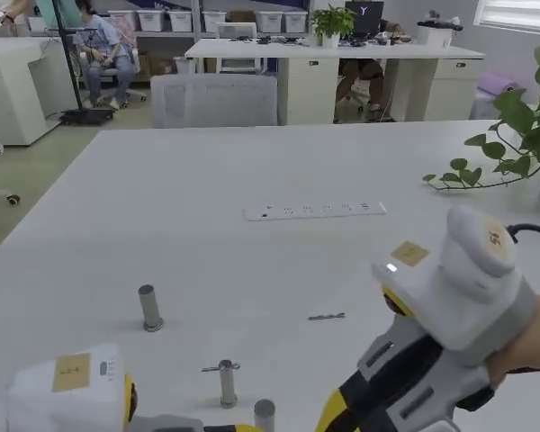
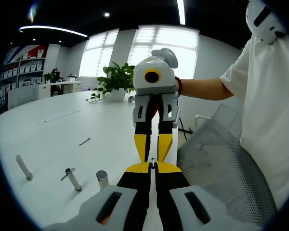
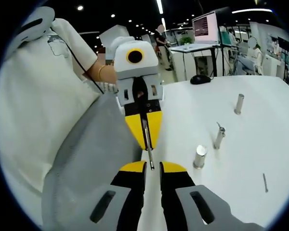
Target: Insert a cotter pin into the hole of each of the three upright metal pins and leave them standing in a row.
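- Right gripper view: the left gripper (image 3: pixel 147 147) meets the right gripper (image 3: pixel 152 166) tip to tip. Its yellow jaws are pressed together on a cotter pin (image 3: pixel 147 139) that sticks out toward the right gripper
- The cotter pin's free end sits in the narrow gap between the right gripper's jaws, which stand slightly apart and do not visibly pinch it
- Writing, head view: a yellow sticker (image 1: pixel 495 238) on the rounded back of the right gripper carries digits that read like 54. The marks on the yellow label (image 1: pixel 72 371) on the left gripper's housing are too small to read
- Three metal pins stand upright on the white table (image 1: pixel 252 162), left of the right gripper and just past the left gripper's housing: nearest pin (image 1: pixel 265 414), middle pin (image 1: pixel 227 387), farthest pin (image 1: pixel 149 308)
- A fitted cotter pin (image 1: pixel 220 366) sits crosswise through the top of the middle pin
- A loose cotter pin (image 1: pixel 327 316) lies flat just beyond the right gripper, apart from the metal pins
- Cut off or unclear, head view: the frame's lower edge cuts the nearest pin and both grippers' jaw tips, and the holes in the metal pins are too small to make out
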Demonstrator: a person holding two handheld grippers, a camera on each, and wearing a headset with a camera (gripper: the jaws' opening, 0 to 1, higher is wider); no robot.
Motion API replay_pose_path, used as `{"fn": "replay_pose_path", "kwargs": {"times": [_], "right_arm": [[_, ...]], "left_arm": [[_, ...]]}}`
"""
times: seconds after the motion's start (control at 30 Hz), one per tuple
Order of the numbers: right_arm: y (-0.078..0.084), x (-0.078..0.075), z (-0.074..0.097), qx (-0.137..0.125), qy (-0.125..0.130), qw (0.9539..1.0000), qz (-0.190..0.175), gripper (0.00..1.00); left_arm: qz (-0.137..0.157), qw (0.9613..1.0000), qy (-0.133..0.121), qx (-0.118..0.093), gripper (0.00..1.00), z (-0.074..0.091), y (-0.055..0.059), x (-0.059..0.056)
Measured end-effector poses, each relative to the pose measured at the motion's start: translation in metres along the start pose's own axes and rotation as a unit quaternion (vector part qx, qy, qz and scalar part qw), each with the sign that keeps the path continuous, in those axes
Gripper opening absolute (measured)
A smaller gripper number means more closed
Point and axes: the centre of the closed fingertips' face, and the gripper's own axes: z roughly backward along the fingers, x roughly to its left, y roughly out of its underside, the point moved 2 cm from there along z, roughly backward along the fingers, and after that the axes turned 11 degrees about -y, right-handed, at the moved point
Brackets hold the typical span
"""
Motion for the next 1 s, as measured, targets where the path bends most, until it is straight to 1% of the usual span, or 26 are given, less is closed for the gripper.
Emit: {"fn": "replay_pose_path", "kwargs": {"times": [0.2,0.4,0.57,0.7,0.87,0.93,1.0], "right_arm": [[-0.0005,0.0026,-0.0018,0.001,-0.007,0.9999,0.008,0.07],[-0.0004,0.0044,-0.0033,0.003,-0.011,0.9999,0.011,0.06],[-0.0007,0.0065,-0.0047,-0.001,-0.017,0.9999,0.002,0.06],[0.0009,0.0077,-0.0066,0.000,-0.020,0.9998,-0.007,0.05],[-0.0003,0.0073,-0.0068,0.006,-0.010,0.9999,0.008,0.04],[-0.0006,0.0052,-0.0065,0.013,0.002,0.9994,0.032,0.03],[-0.0005,0.0041,-0.0074,0.021,0.009,0.9988,0.043,0.03]], "left_arm": [[-0.003,1.0000,0.007,0.000,0.00,-0.0003,-0.0019,-0.0024],[-0.010,0.9999,0.010,0.002,0.00,0.0000,-0.0016,-0.0027],[-0.017,0.9997,0.016,0.000,0.00,0.0013,-0.0014,-0.0041],[-0.020,0.9996,0.019,0.003,0.00,0.0009,-0.0001,-0.0056],[-0.024,0.9996,0.017,0.004,0.00,0.0015,-0.0001,-0.0040],[-0.028,0.9995,0.012,0.004,0.01,0.0015,-0.0005,-0.0023],[-0.033,0.9994,0.008,0.007,0.01,0.0011,-0.0001,-0.0010]]}}
